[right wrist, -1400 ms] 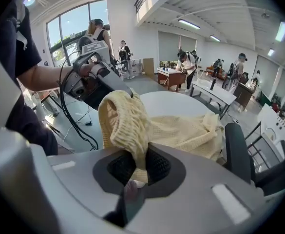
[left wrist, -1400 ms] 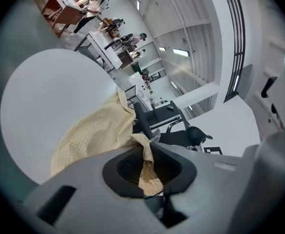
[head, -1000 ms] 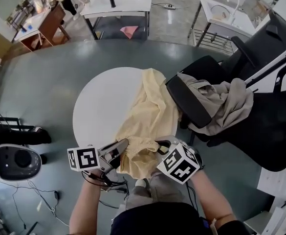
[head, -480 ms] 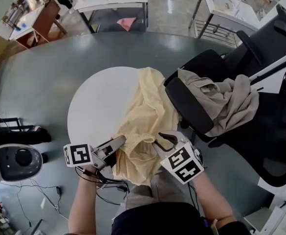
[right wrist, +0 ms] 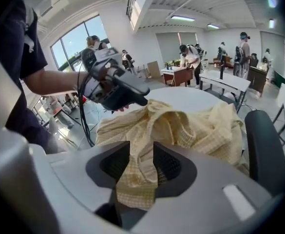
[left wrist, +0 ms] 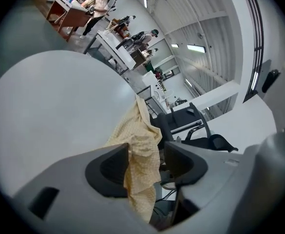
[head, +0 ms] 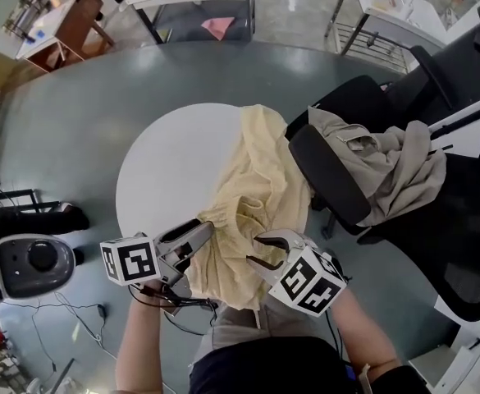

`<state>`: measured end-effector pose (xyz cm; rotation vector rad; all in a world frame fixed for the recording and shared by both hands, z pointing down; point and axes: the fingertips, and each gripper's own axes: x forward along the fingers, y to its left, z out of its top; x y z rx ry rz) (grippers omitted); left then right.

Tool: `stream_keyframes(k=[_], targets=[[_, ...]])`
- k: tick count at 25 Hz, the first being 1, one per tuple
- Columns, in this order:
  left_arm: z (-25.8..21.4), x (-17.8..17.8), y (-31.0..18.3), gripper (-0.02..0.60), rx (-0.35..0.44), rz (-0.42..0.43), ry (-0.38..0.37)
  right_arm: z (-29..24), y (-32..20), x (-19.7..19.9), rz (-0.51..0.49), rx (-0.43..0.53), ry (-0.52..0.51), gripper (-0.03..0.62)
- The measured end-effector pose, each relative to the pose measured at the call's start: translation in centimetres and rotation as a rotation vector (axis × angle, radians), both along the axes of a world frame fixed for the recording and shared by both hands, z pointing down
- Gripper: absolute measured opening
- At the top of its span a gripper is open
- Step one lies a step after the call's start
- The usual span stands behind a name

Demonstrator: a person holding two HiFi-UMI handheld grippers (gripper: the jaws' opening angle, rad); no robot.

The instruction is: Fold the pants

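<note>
The pale yellow checked pants (head: 260, 179) lie crumpled along the right side of the round white table (head: 166, 171), their near end hanging over the front edge. My left gripper (head: 197, 240) is at that end's left side. Its jaws have just been opening, and cloth (left wrist: 140, 140) hangs loosely between them (left wrist: 146, 165) with a gap beside it. My right gripper (head: 254, 249) is at the right side. Its jaws have just been opening too and stand apart, with a fold of the pants (right wrist: 191, 126) lying between them (right wrist: 141, 162). The left gripper (right wrist: 115, 84) also shows in the right gripper view.
A black office chair (head: 338, 179) stands against the table's right side with a beige garment (head: 387, 171) heaped on it. A round grey device (head: 30, 261) sits on the floor at the left. Tables and people are far across the room.
Both grippers' jaws have opened from a tight pinch on the pants' near edge. The lifted cloth has slackened and sagged. The left gripper has shifted slightly leftward.
</note>
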<state>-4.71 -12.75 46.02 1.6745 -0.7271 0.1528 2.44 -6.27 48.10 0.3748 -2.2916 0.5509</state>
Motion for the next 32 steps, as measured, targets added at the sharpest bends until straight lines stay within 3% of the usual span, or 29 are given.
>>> stream_keyframes(k=[2,4,6,10,15,19,22,26,29,32], targets=[[-0.4,0.0,0.3,0.228,0.02,0.029,-0.017,1.7,0.2,0.2,-0.007,-0.004,0.08,0.136],[-0.7,-0.1,0.8,0.224,0.041,0.067,-0.037,3.2,-0.3,0.4,0.001,-0.017,0.132,0.043],[-1.0,0.1,1.6,0.2,0.061,0.122,-0.057,3.8,-1.9,0.9,0.052,-0.001,0.15,0.023],[-0.4,-0.5,3.8,0.031,0.138,0.267,-0.172,4.4,-4.8,1.8,0.14,0.048,0.161,0.028],[0.9,-0.9,6.7,0.074,0.259,0.543,-0.329,1.8,-4.6,1.8,0.209,0.11,0.08,0.077],[1.2,-1.4,6.9,0.009,0.389,0.633,-0.411,0.1,-1.5,0.8,0.238,0.035,-0.037,0.103],[1.2,-1.7,8.1,0.057,0.498,0.762,-0.455,0.2,1.5,-0.4,0.202,-0.015,-0.063,0.106],[1.2,-2.9,10.7,0.126,0.547,0.971,-0.474,0.9,5.4,-2.0,0.18,-0.043,-0.052,0.101],[0.8,-3.5,13.0,0.186,0.599,1.053,-0.462,1.7,8.4,-3.3,0.17,-0.06,-0.032,0.132],[1.8,-4.3,15.6,0.206,0.626,1.134,-0.468,2.7,10.8,-4.3,0.155,-0.051,0.002,0.149]])
